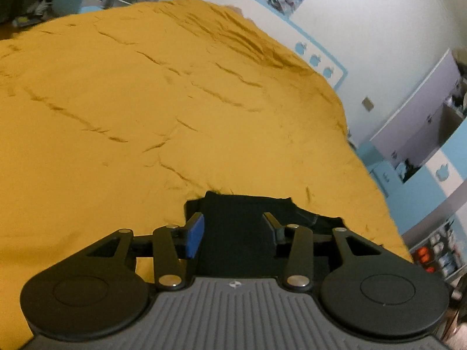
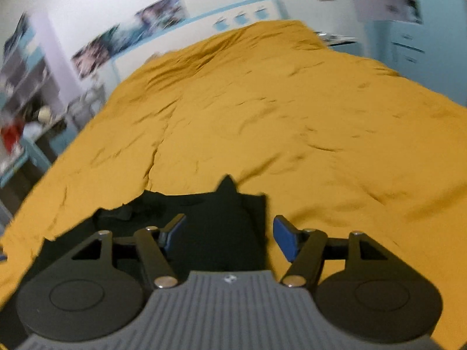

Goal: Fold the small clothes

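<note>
Black garment [image 1: 239, 227] on mustard bedspread [image 1: 116, 102], unlabelled

bedspread [image 1: 146, 93] showing mustard yellow, plain, dark creases | garment [image 1: 236, 227] showing solid black, no print | left gripper [image 1: 233, 230] showing black linkage, blue pads, grey ribbed body | right gripper [image 2: 229, 233] showing same black/blue/grey | headboard [image 1: 292, 29] showing white w/ lt-blue trim | wall [image 1: 379, 14] showing white

Black garment [image 1: 239, 227]: near part hidden behind gripper body. Posters [image 2: 131, 35]: motion-blurred, subjects unreadable. Shelf clutter [image 2: 17, 128], far left: smeared, items unidentifiable. Bedspread [image 2: 262, 116]: cut off by right edge.
</note>
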Demonstrator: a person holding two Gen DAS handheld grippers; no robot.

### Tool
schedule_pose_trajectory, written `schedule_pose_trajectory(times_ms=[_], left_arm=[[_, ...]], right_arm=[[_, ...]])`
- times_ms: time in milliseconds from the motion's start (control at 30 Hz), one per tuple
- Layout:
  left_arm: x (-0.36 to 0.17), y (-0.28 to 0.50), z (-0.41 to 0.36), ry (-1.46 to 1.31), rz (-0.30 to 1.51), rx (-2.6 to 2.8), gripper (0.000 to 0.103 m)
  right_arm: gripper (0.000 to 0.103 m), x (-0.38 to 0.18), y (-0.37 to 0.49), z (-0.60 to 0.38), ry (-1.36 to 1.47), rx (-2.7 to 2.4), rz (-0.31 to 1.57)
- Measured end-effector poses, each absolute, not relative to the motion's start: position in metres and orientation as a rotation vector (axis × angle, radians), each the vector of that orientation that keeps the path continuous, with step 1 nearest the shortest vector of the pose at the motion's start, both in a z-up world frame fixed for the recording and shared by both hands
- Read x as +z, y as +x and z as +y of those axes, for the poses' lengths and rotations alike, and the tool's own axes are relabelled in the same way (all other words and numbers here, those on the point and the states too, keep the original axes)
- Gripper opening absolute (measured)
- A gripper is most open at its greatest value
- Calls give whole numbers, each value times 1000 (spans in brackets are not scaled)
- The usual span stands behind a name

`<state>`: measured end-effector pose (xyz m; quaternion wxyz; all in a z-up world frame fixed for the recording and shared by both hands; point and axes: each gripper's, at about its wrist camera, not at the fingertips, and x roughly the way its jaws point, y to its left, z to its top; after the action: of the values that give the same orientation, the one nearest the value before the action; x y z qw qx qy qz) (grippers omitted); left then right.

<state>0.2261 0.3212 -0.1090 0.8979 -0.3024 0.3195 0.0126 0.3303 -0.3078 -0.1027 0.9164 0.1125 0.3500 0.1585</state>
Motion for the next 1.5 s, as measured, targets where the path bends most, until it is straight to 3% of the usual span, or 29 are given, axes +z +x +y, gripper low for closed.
schedule_pose_trajectory(times_ms=[233,467,500,533,567,600,667,700,800,933,1100,1233,1500], left_arm=[[-149,258,319,-577,733,63,49],[-166,266,315,-537,779,50,48],[-165,265,312,-517,773,45,43],[-165,267,309,-496,766,35,23],[-164,267,306,-469,764,30,11],[-164,267,303,-445,763,32,11],[-158,264,296,-401,743,43,10],[-155,262,293,-388,725,49,10],[-141,251,289,-406,644,71,9],[-143,250,289,-408,631,103,9],[-171,257,293,-437,710,136,10],[-157,249,300,-458,681,126,19],[-134,244,286,-306,682,99,21]], right_arm=[[64,-140,411,-271,160,313,776],[65,-160,429,-263,182,317,814],[65,-161,428,-262,178,318,811],[65,-161,428,-261,172,322,806],[65,-162,427,-259,165,325,797],[64,-161,425,-257,159,326,789],[42,-161,424,-252,137,333,772],[16,-162,423,-249,119,337,768],[8,-158,420,-247,94,306,746],[8,-149,414,-256,146,269,656],[6,-175,424,-260,176,190,722],[7,-177,424,-262,202,201,722],[12,-180,427,-265,211,218,735]])
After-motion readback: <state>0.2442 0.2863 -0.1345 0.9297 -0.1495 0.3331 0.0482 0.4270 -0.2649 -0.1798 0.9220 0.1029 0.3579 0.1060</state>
